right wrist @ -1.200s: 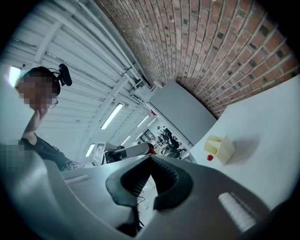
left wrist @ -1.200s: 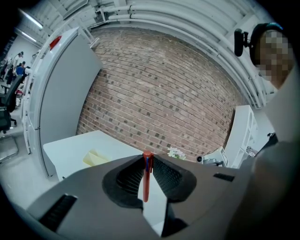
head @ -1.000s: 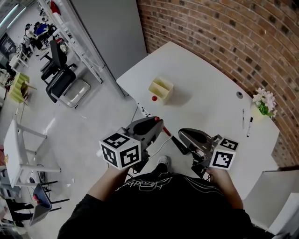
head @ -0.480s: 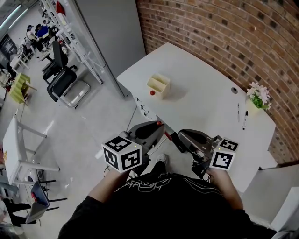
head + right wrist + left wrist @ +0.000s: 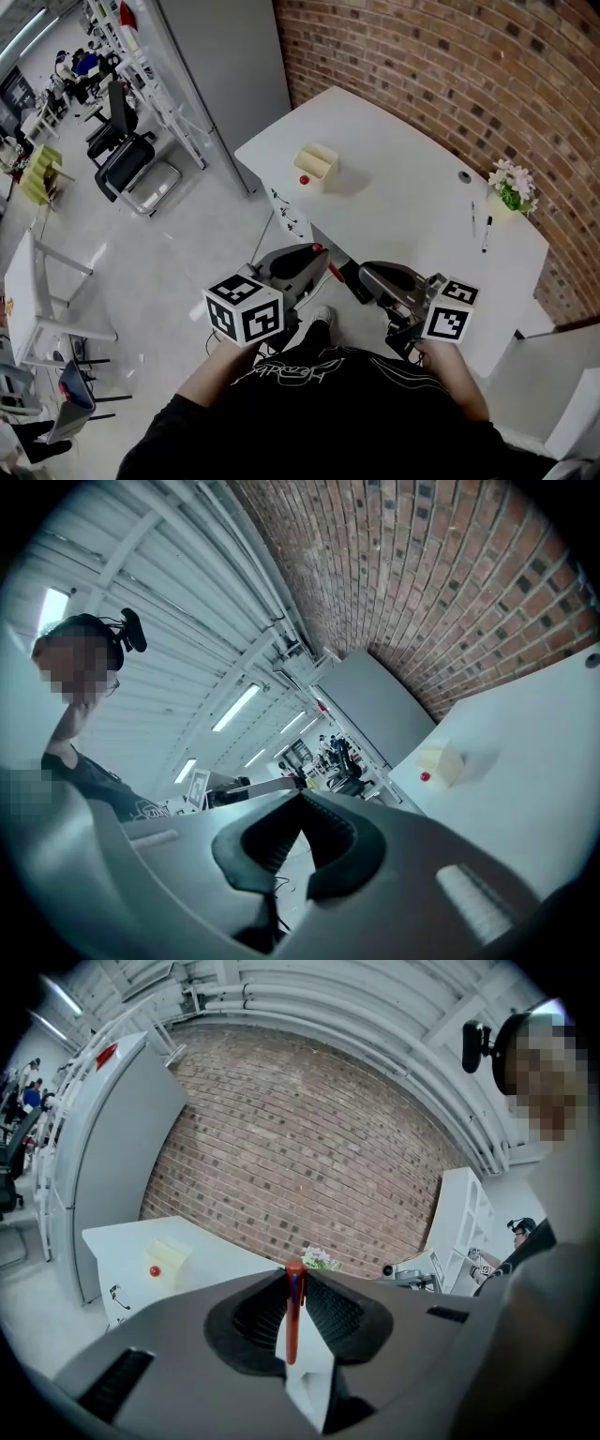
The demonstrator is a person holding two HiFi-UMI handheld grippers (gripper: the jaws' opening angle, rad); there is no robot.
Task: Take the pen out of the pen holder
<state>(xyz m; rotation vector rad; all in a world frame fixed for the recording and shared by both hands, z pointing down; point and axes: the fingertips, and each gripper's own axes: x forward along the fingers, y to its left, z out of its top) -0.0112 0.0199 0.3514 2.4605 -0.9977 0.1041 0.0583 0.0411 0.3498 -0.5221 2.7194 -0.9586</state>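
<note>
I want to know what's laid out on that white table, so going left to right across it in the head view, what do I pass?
In order: yellow pen holder → round grey cap → black-and-white pen → potted flowers.

White table (image 5: pixel 403 187), cream pen holder (image 5: pixel 317 165), flowers (image 5: pixel 511 183), loose pen (image 5: pixel 486 234)

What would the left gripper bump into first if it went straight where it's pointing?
Most likely the little flowers on the white table, since the left gripper, holding the red pen, points at them. Depth is unclear, so the table may come first.
</note>
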